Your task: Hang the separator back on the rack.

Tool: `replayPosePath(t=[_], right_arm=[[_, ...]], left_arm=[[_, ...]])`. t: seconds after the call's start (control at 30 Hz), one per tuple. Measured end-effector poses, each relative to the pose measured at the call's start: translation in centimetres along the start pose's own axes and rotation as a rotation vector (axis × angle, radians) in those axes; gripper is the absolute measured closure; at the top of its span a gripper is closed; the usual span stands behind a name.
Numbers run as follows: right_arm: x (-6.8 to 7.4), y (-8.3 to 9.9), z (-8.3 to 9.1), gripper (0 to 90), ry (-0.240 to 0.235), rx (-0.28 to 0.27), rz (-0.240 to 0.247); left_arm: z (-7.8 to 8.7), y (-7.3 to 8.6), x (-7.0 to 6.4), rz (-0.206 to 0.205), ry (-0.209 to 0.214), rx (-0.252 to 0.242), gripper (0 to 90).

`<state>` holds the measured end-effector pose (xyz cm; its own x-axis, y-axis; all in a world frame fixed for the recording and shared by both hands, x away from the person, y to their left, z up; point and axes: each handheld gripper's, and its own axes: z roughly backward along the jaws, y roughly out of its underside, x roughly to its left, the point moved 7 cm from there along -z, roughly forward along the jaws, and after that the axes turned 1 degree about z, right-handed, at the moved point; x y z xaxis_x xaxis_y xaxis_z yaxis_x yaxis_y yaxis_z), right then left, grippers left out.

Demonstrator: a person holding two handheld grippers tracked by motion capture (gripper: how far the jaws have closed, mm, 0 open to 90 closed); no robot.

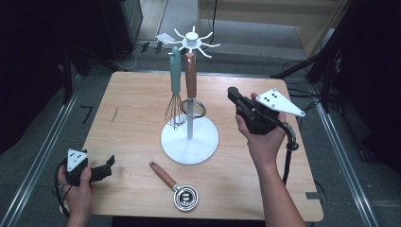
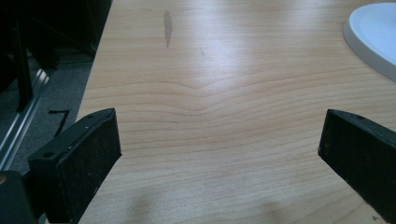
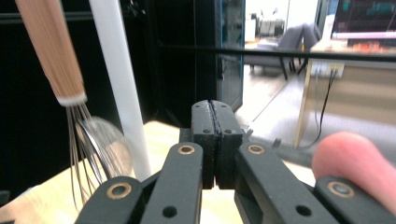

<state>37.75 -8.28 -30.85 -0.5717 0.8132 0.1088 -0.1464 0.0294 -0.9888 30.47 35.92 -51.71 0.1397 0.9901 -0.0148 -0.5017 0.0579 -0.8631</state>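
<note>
the biggest thing is the wooden table (image 1: 137, 113). it is light brown with a small dark mark near its left side.

on the middle of the table stands a tall white rack (image 1: 190, 137) with a round flat foot, a thin pole and a top with little arms that stick out like a star. the rack is the holder here, and two things hang on it. one is a whisk (image 1: 175, 85) with a blue-green handle; its wire part hangs down just beside the pole, over the round foot. the other is a tool with a brown wooden handle (image 1: 191, 75), hanging right next to the whisk, with a metal ring at its low end that sits around or in front of the pole; i cannot tell which.

the right gripper (image 1: 232, 92) is held up in the air by the right hand, to the right of the rack and near the hanging tools. its two black jaws are pressed together with nothing between them. in the right gripper view the pole and the whisk wires are close by on the left.

the left gripper (image 1: 109, 163) rests low at the front left corner of the table, well apart from the rack. its jaws are wide apart, with bare wood between them.

the smallest thing is a little strainer (image 1: 177, 187) with a brown handle. it lies flat at the front of the table, near the round foot, between the two hands.
</note>
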Motion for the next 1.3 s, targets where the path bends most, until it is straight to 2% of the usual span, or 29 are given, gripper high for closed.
replayPosePath(t=[0.03,0.2,0.3,0.37,0.4,0.47,0.57,0.67,0.73,0.87,0.93,0.97,1.03,1.07,1.17,1.3], right_arm=[[-0.2,0.4,0.2,88.5,0.001,0.008,-0.002],[-1.1,2.5,1.0,74.1,0.062,0.032,0.006],[-1.7,4.2,1.4,67.5,0.090,0.065,-0.005],[-1.9,5.5,1.6,66.5,0.065,0.093,-0.024],[-1.9,6.1,1.7,64.1,0.050,0.108,-0.027],[-2.1,7.4,2.0,67.0,0.053,0.132,-0.003],[-2.5,9.2,2.4,67.1,0.051,0.151,-0.001],[-2.9,10.9,2.7,66.5,0.048,0.168,0.001],[-3.3,11.9,3.0,66.5,0.064,0.187,0.000],[-3.2,13.5,3.8,63.7,0.053,0.203,-0.023],[-3.0,14.1,4.1,62.7,0.047,0.220,-0.015],[-2.9,14.4,4.3,63.1,0.060,0.231,-0.005],[-2.7,14.8,4.7,61.6,0.065,0.221,0.007],[-2.7,14.9,4.9,61.6,0.082,0.208,0.006],[-2.6,15.5,5.1,58.3,0.094,0.202,0.006],[-2.2,16.5,5.2,58.3,0.077,0.214,-0.014]], left_arm=[[0.0,0.0,0.0,-0.001,0.007,-0.001,0.0],[0.0,0.1,-0.2,0.002,0.033,0.005,0.0],[0.1,0.2,-0.3,-0.008,0.017,0.024,0.0],[0.1,0.2,-0.4,-0.002,0.018,0.030,0.0],[0.2,0.2,-0.6,0.012,0.034,0.025,0.0],[0.4,0.0,-1.1,0.021,0.065,0.024,0.0],[0.7,0.0,-2.1,0.008,0.095,0.037,0.0],[1.1,0.0,-3.4,0.005,0.102,0.049,12.2],[1.3,0.0,-4.4,-0.003,0.133,0.059,18.8],[1.3,0.6,-6.5,-0.004,0.188,0.087,45.5],[1.3,1.0,-7.8,-0.013,0.236,0.099,62.9],[1.4,1.1,-8.5,-0.018,0.267,0.108,69.9],[1.4,1.4,-9.8,-0.014,0.331,0.127,83.5],[1.4,1.6,-10.4,-0.015,0.360,0.137,89.3],[1.2,2.3,-12.4,-0.048,0.417,0.182,90.0],[1.4,2.9,-14.0,-0.082,0.468,0.220,90.0]])
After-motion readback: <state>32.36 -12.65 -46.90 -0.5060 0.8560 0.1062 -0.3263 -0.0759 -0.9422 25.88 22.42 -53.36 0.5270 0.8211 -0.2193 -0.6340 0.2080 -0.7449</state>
